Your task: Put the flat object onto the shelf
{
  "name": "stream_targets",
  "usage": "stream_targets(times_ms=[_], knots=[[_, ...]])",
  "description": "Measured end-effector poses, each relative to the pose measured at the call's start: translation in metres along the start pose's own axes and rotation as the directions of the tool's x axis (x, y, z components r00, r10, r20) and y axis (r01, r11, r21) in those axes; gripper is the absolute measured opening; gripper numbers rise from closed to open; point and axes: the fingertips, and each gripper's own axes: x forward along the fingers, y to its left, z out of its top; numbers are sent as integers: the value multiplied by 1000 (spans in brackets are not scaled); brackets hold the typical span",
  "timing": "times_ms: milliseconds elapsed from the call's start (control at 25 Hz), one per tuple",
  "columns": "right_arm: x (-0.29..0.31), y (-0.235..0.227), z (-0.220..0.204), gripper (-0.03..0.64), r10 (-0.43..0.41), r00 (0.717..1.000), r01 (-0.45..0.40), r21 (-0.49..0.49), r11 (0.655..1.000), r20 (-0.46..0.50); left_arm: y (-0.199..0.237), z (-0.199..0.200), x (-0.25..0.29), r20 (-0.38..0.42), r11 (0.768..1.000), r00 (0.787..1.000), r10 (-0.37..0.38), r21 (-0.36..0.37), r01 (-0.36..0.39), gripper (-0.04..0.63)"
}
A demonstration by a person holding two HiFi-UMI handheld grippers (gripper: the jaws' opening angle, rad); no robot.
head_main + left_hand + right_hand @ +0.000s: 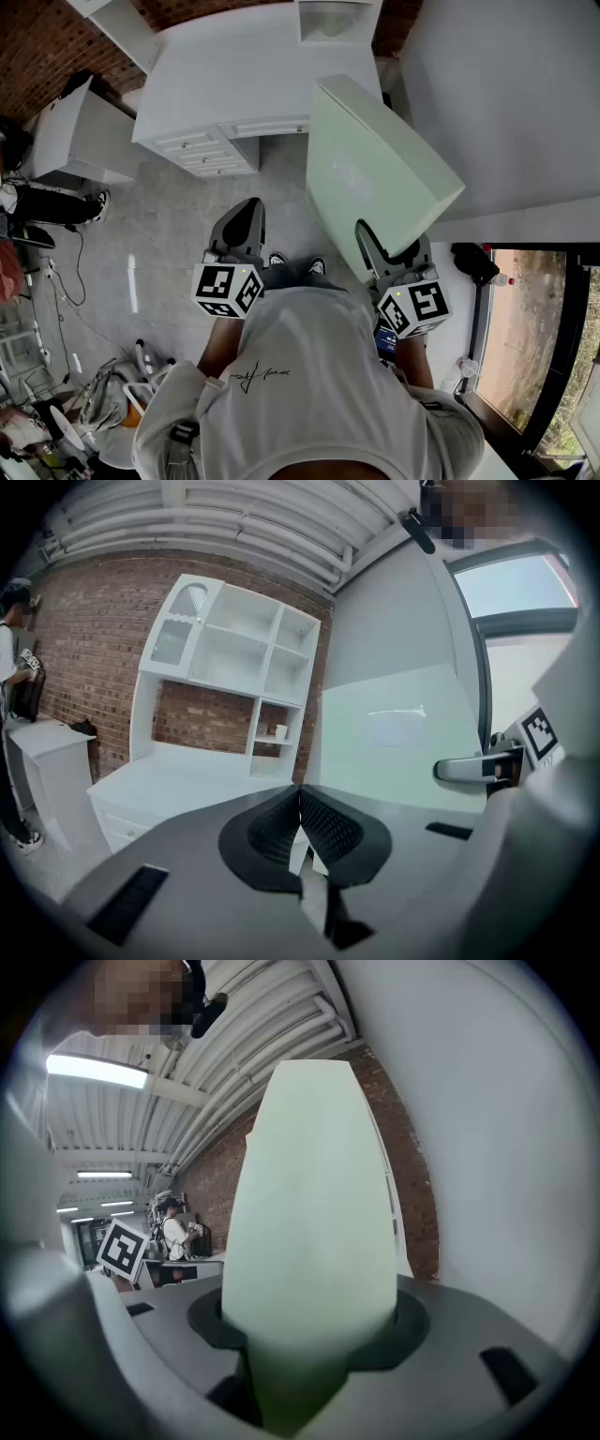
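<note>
The flat object (375, 178) is a wide pale green panel, held on edge in front of me and tilted. My right gripper (389, 253) is shut on its near lower edge. In the right gripper view the panel (314, 1213) rises between the jaws of the right gripper (309, 1335) and fills the middle. My left gripper (246, 220) hangs apart to the left of the panel. Its pads meet with nothing between them in the left gripper view (300, 803). The white shelf unit (234, 649) stands on a white desk (234, 75) against the brick wall, ahead of both grippers.
A white wall (506, 94) stands close on the right, with a window (534, 328) beside me. A low white cabinet (75, 141) is at the left, and a person (14, 714) stands by it. A small cup (279, 730) sits in a lower shelf compartment. Cables and clutter lie on the floor (103, 375).
</note>
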Motion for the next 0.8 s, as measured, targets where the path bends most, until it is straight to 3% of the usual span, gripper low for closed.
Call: stream_targets(times_ms=[160,520,800], knots=[[4,1,0,252,-29,1000,29,-69,997,1,-3,-2,-1,-6,1000,1000,1,-2,-1,14],[7,1,-8,269,-24,1000,24,-61,998,-12,0,1,-5,-11,999,999,42,22,-41,14],[26,7,-2,279,-14,1000,12,-129,992,-15,20,2,5,5,999,999,52,-13,-52,14]])
